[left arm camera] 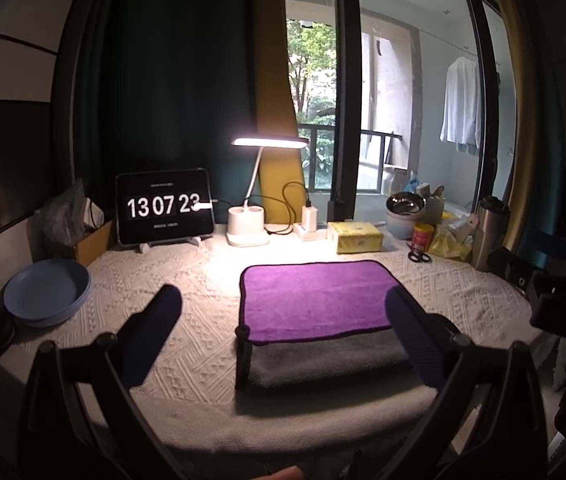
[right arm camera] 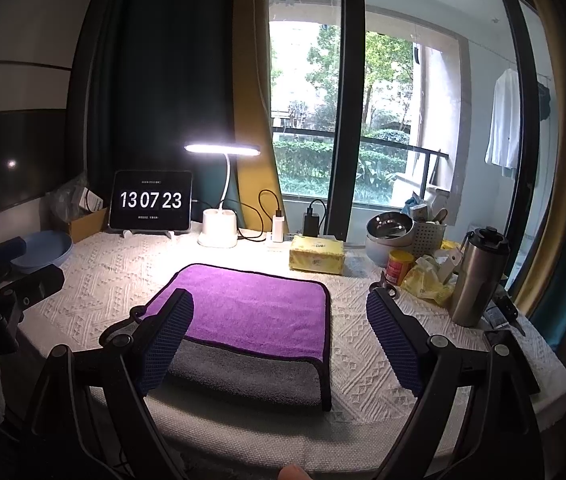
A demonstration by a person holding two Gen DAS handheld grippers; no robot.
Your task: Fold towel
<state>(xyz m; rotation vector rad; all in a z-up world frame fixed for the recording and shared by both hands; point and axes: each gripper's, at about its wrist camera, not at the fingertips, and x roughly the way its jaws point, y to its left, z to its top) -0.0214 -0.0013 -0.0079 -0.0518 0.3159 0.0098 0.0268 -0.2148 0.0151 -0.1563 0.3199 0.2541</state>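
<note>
Left wrist view shows my left claw (left arm camera: pixel 279 312) spread wide and empty above the near edge of the bench (left arm camera: pixel 187 280). Between and beyond its fingers the towel (left arm camera: pixel 315 300) lies flat, folded once, purple layer over grey, grey showing along the near edge. Right wrist view shows my right claw (right arm camera: pixel 279 316) also wide and empty, with the towel (right arm camera: pixel 251 312) ahead, its left finger overlapping the towel's near left corner.

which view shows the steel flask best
The right wrist view: the flask stands whole and unblocked at the table's right. In the left wrist view it sits dim at the far right edge, smaller and distorted.
</note>
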